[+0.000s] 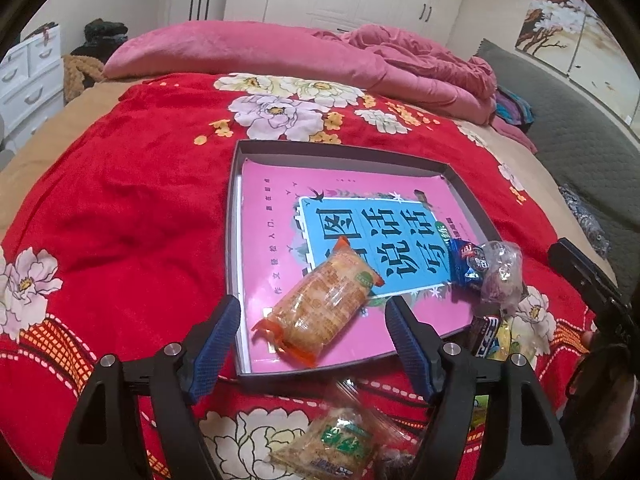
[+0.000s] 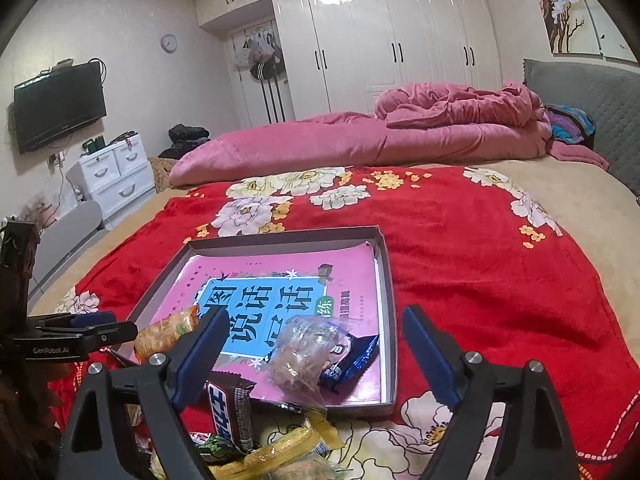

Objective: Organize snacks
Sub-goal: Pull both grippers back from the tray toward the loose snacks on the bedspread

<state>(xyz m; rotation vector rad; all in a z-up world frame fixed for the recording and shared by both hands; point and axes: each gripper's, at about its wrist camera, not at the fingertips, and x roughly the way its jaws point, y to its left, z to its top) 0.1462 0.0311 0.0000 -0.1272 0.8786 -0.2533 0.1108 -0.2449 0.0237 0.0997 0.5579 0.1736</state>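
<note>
Left gripper (image 1: 312,320): jaws wide, clear of the orange pack (image 1: 320,304) lying between them in the tray (image 1: 344,151). Right gripper (image 2: 316,344): jaws wide, clear pack (image 2: 300,354) and blue pack (image 2: 352,360) between them, untouched, also in the tray. Chocolate bar (image 2: 232,404) partly hidden behind the right gripper's left finger, at the near rim. Yellow packs (image 2: 280,446) cut off at the lower edge. Green-label pack (image 1: 340,436) outside the tray on the red blanket (image 1: 132,200). Pink book (image 1: 276,200) lining the tray floor.
</note>
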